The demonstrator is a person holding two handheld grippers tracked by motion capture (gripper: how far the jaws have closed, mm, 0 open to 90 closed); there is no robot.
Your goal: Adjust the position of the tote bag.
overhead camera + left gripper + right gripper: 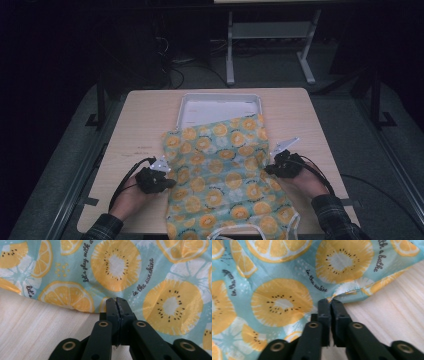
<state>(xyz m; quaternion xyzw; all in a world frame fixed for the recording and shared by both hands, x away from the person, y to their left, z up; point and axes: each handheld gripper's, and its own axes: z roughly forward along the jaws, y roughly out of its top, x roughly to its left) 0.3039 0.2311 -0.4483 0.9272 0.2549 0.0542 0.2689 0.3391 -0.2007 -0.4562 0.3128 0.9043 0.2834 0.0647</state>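
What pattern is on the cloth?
Cloth: orange citrus slices and script on light teal, clearest in the left gripper view.

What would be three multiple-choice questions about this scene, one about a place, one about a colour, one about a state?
1. Where does the metal tray lie?
A. at the table's far side
B. on the floor
C. at the near edge

2. What is the ground colour of the fruit-print cloth?
A. red
B. light blue
C. black

3. How do the left gripper jaws stand?
A. wide open
B. closed on the cloth's edge
C. closed on the tray

Answers: 1 A, the cloth overlaps its near side; 2 B, blue between orange slices; 3 B, fabric is pinched.
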